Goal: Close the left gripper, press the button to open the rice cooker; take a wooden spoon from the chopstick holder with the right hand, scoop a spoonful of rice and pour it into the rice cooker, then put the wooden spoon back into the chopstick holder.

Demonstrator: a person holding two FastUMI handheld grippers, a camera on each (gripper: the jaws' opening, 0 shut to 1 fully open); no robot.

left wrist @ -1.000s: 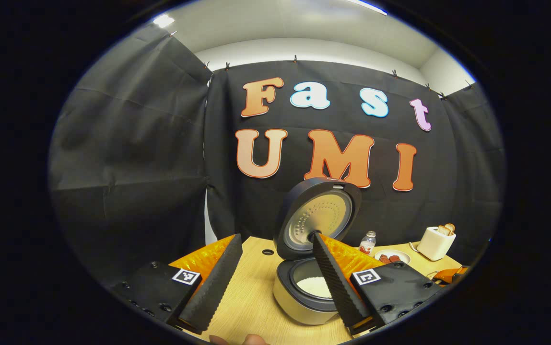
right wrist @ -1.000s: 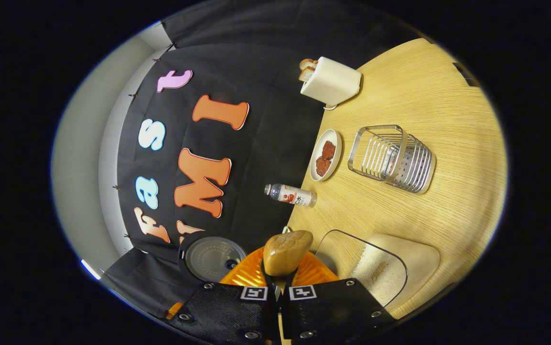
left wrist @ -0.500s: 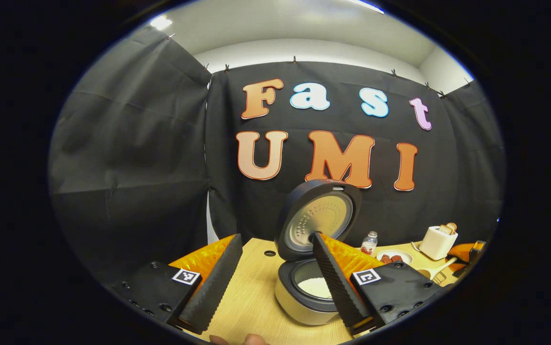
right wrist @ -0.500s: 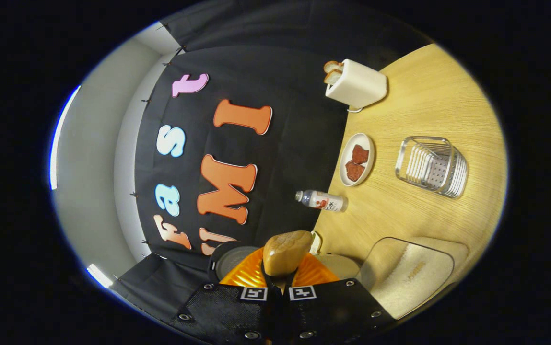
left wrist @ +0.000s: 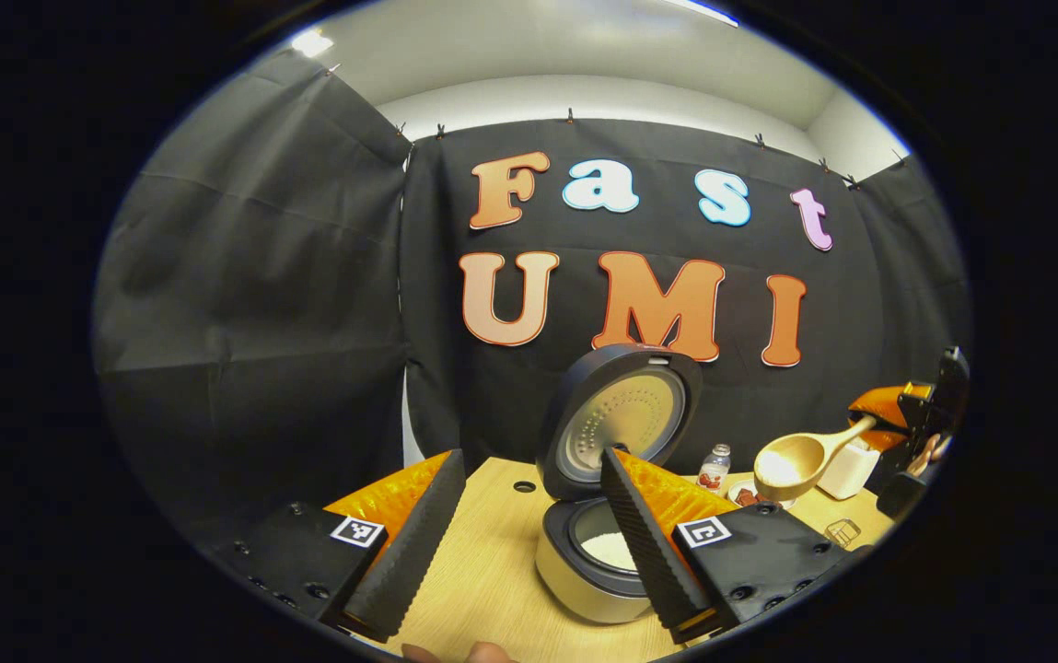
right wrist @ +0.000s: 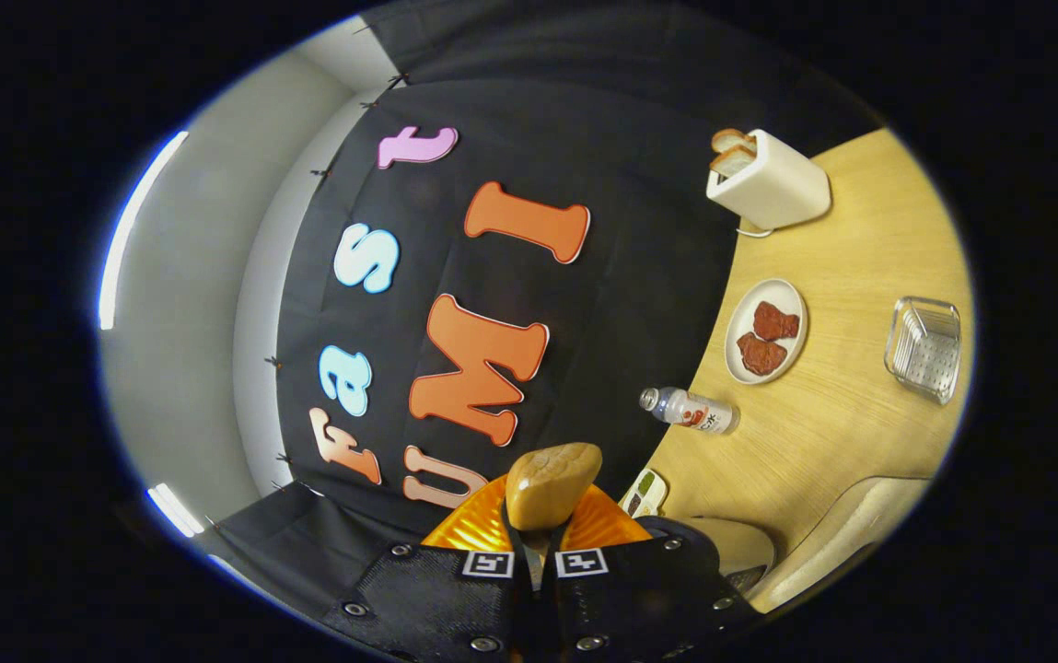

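Right gripper (right wrist: 533, 539) clenched on the wooden spoon (right wrist: 552, 483); in the right gripper view the bowl sticks up just past the fingertips and the handle is hidden between the fingers. In the left gripper view the same wooden spoon (left wrist: 791, 460) sits up in the air at right, bowl toward the rice cooker (left wrist: 598, 562), well apart from it, held by the right gripper (left wrist: 897, 414), which is partly cut off at the edge. Left gripper (left wrist: 529, 543) spread wide, holding nothing, fingers either side of the rice cooker but not touching; its right finger (left wrist: 644, 543) covers part of the pot. Lid (left wrist: 621, 419) stands up, white rice (left wrist: 607, 550) visible inside. Chopstick holder (right wrist: 926, 348) stands at far right on the table (right wrist: 823, 442), well apart from the spoon. Bottle (right wrist: 690, 410) label too small to read. Plate (right wrist: 766, 331) with reddish pieces, toaster (right wrist: 768, 184) with bread near the wall. Container at bottom right is cut off, contents unclear.
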